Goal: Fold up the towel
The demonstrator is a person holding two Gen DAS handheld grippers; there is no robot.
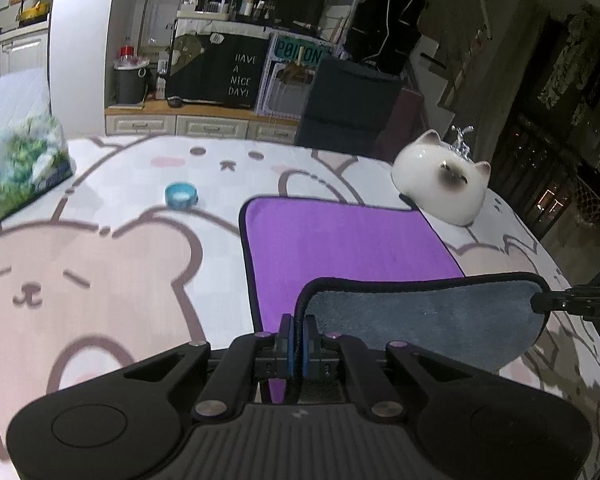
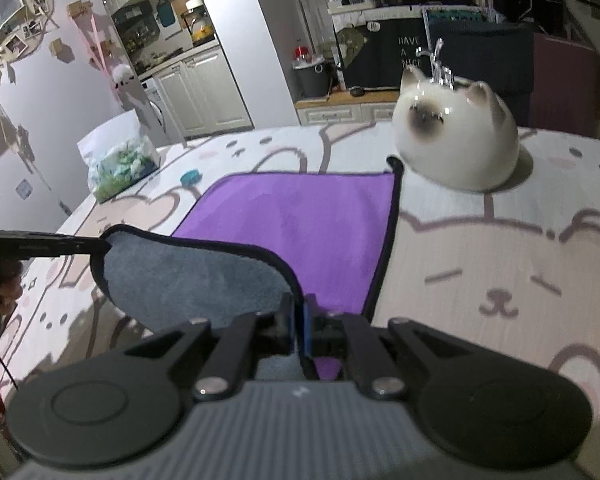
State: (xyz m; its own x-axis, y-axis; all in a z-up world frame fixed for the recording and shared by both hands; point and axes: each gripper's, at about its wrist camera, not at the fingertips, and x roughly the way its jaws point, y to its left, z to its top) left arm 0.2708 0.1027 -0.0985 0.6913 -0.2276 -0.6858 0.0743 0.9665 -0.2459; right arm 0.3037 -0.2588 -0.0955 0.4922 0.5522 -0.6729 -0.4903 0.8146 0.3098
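A purple towel point(image 1: 340, 248) with a black hem and a grey underside lies on the table; it also shows in the right wrist view point(image 2: 300, 220). Its near edge is lifted and turned over, so the grey side point(image 1: 428, 316) faces me. My left gripper point(image 1: 298, 328) is shut on the near left corner of the towel. My right gripper point(image 2: 299, 316) is shut on the near right corner. The right gripper's tip shows at the right edge of the left wrist view point(image 1: 540, 304), and the left gripper's tip shows in the right wrist view point(image 2: 96, 244).
A white cat-shaped ceramic point(image 1: 440, 184) sits just past the towel's far right corner. A small blue ring point(image 1: 181, 195) lies left of the towel. A tissue pack point(image 1: 16, 176) stands at far left. The tablecloth point(image 1: 100, 280) has bear drawings. Cabinets stand behind.
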